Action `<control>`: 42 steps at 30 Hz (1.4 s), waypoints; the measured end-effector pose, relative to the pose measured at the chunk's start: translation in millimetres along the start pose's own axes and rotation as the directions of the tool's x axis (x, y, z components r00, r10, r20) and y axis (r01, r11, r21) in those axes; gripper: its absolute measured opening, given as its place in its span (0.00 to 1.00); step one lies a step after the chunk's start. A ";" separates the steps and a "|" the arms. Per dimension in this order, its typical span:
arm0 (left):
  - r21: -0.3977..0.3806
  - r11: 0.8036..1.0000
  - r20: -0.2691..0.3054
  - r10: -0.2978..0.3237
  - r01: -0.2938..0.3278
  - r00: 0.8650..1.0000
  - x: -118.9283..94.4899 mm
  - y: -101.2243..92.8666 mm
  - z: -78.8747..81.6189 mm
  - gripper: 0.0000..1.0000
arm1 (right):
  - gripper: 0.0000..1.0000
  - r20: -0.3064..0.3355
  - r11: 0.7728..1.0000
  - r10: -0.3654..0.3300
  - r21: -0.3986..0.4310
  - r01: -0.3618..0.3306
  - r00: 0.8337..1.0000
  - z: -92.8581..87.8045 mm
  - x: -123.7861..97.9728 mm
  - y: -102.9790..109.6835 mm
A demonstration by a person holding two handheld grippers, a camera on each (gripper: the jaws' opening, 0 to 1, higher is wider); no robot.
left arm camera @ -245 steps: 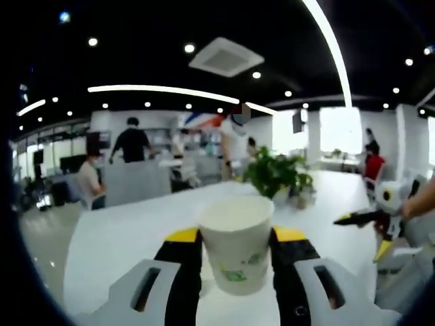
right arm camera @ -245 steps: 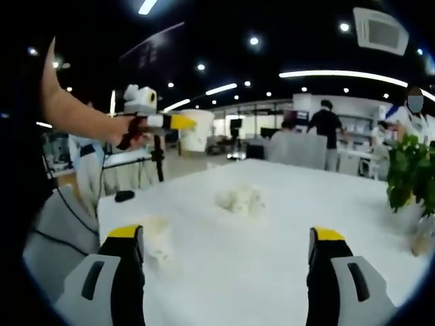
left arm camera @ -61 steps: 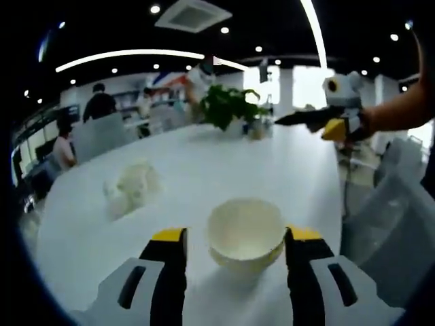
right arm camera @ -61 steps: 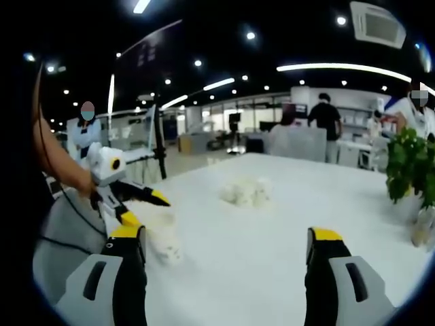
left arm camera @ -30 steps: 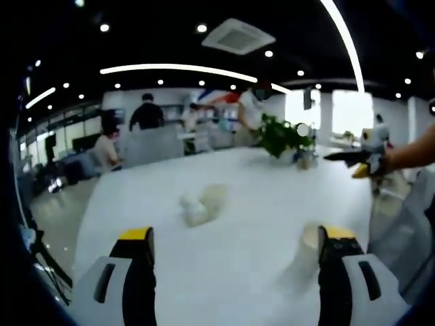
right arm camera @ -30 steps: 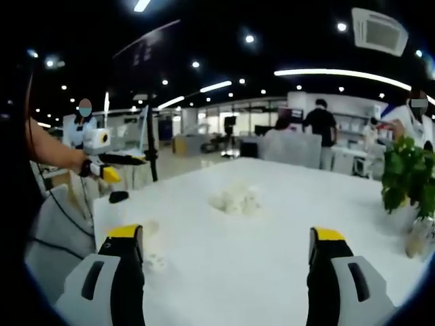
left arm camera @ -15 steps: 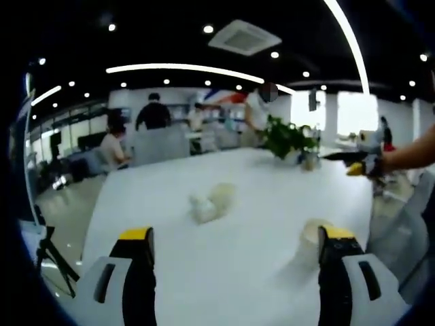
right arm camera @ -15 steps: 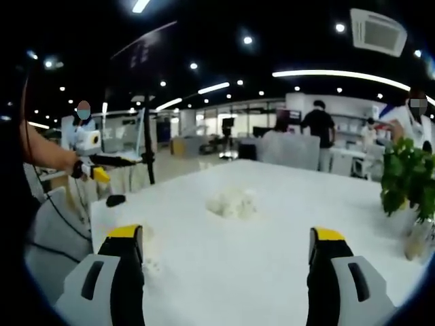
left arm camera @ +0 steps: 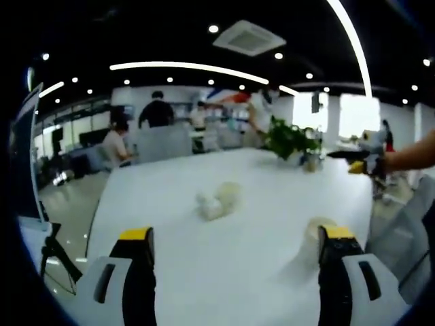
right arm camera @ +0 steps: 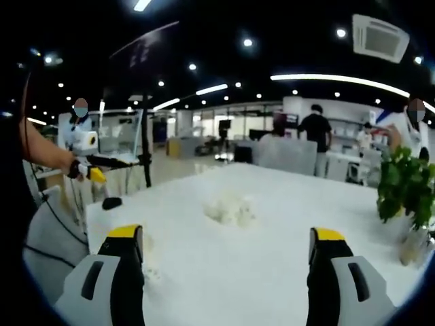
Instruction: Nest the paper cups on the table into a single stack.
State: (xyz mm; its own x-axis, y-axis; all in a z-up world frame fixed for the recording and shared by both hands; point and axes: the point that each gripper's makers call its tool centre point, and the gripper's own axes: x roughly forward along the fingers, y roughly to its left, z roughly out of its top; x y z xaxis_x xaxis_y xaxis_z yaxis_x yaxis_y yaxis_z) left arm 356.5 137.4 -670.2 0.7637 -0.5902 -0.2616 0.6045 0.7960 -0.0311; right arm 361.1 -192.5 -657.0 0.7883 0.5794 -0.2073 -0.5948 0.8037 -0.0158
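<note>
On the white table [left arm camera: 245,204], perhaps two blurred cups [left arm camera: 219,200], one upright cup [left arm camera: 314,239], both grippers [left arm camera: 234,268] empty

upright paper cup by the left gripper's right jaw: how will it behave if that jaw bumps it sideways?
The upright paper cup looks thin-walled and empty, so probably light; a nudge would likely slide it on the smooth white table. It seems taller than its base, so a knock near the rim could tip it. A firm squeeze would probably dent it.

Blurred cups [left arm camera: 219,200], count unclear.

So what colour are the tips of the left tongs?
Yellow tips on the left tongs, clearest in the left gripper view.
</note>
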 end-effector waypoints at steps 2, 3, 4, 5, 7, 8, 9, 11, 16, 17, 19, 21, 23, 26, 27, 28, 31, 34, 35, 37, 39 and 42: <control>-0.001 1.000 -0.004 -0.004 0.004 1.000 -0.6 0.9 2.6 0.98 | 1.00 -0.004 1.000 -0.016 0.006 0.016 1.000 3.8 -0.5 3.4; 0.002 1.000 0.010 -0.007 0.007 1.000 -0.6 2.7 7.1 0.98 | 1.00 -0.006 1.000 -0.026 -0.005 0.026 1.000 4.0 -0.8 3.2; 0.002 1.000 0.028 -0.011 0.011 1.000 -0.4 3.5 10.6 0.98 | 1.00 -0.034 0.999 -0.045 0.002 0.045 0.998 -1.4 -1.1 0.9; -0.021 1.000 0.030 -0.014 0.014 0.999 0.2 5.0 11.3 0.98 | 1.00 -0.051 0.998 -0.063 0.014 0.064 0.997 -4.8 -2.8 -1.0; -0.053 0.997 0.015 -0.055 0.056 0.998 -0.5 -2.2 16.1 0.98 | 1.00 -0.051 0.996 -0.085 0.009 0.085 0.995 -6.6 -4.9 -3.7; -0.027 0.996 0.054 -0.082 0.083 0.995 0.5 -6.6 23.0 0.98 | 1.00 -0.050 0.995 -0.099 0.014 0.099 0.994 -8.2 -5.9 -7.1; 0.004 0.995 0.059 -0.099 0.099 0.993 1.2 -8.0 23.7 0.98 | 1.00 -0.046 0.992 -0.112 0.057 0.115 0.993 -11.4 -6.5 -10.3; 0.056 0.995 -0.023 -0.079 0.080 0.997 4.8 -3.9 10.1 0.98 | 1.00 -0.043 0.993 -0.097 0.057 0.099 0.994 -16.1 -3.1 -11.5; 0.015 1.000 0.002 -0.003 0.003 1.000 15.4 13.9 7.3 0.98 | 1.00 -0.029 0.995 -0.061 0.073 0.063 0.998 -28.7 10.5 -25.8; 0.027 0.999 -0.026 0.019 -0.018 0.999 14.5 15.9 3.7 0.98 | 1.00 -0.028 0.996 -0.057 0.062 0.059 0.998 -27.6 12.2 -30.5; 0.028 0.999 0.035 0.039 -0.040 0.999 13.5 14.2 13.5 0.97 | 1.00 -0.026 0.999 -0.030 0.038 0.031 0.999 -24.6 16.3 -33.1; 0.007 1.000 0.037 0.026 -0.027 0.999 14.2 10.8 11.4 0.98 | 1.00 -0.026 0.999 -0.017 0.027 0.018 1.000 -22.7 18.5 -36.0; 0.034 0.999 0.013 0.033 -0.033 0.999 18.1 13.9 3.9 0.98 | 1.00 -0.020 1.000 -0.020 0.018 0.020 1.000 -20.3 20.7 -44.0; 0.022 0.999 0.019 0.023 -0.024 1.000 21.6 16.3 5.3 0.98 | 1.00 0.004 0.999 -0.029 0.036 0.029 1.000 -15.2 22.9 -45.3; 0.034 0.999 0.025 0.014 -0.015 1.000 21.9 16.3 5.9 0.98 | 1.00 0.002 0.999 -0.026 0.019 0.026 1.000 -16.0 24.6 -43.5; 0.038 0.999 0.021 0.009 -0.010 1.000 23.7 17.6 6.5 0.98 | 1.00 -0.004 1.000 -0.023 0.007 0.023 1.000 -17.6 26.2 -42.6; 0.026 1.000 0.013 -0.006 0.006 1.000 26.4 16.8 5.3 0.98 | 1.00 -0.004 1.000 -0.026 0.015 0.026 1.000 -18.1 30.7 -39.5; 0.048 0.999 0.025 -0.007 0.006 1.000 26.6 16.7 7.0 0.98 | 1.00 -0.011 1.000 0.006 -0.006 -0.006 1.000 -22.1 41.6 -30.6; 0.040 0.999 0.033 -0.001 0.000 0.999 26.6 18.6 7.9 0.98 | 1.00 -0.014 1.000 0.016 -0.006 -0.017 1.000 -23.6 47.5 -27.7; 0.037 0.999 0.029 0.006 -0.007 1.000 25.2 18.9 7.8 0.98 | 1.00 -0.004 1.000 0.028 -0.007 -0.028 1.000 -22.6 54.5 -23.8; 0.029 0.999 0.030 0.015 -0.016 0.999 21.1 17.4 8.8 0.98 | 1.00 0.017 0.999 0.028 -0.023 -0.028 0.999 -18.2 67.9 -23.2; 0.047 0.999 0.031 0.007 -0.008 1.000 20.6 14.6 6.6 0.98 | 1.00 0.036 0.999 0.032 -0.010 -0.032 0.999 -19.2 81.7 -25.1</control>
State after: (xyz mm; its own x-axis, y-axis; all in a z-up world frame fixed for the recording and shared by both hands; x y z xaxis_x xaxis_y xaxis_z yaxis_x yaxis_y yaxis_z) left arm 382.6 135.9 -669.6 0.7743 -0.5886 -0.2322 0.6083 0.7935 0.0169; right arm 437.4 -167.9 -692.4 0.7739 0.6093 -0.1724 -0.6211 0.7835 -0.0191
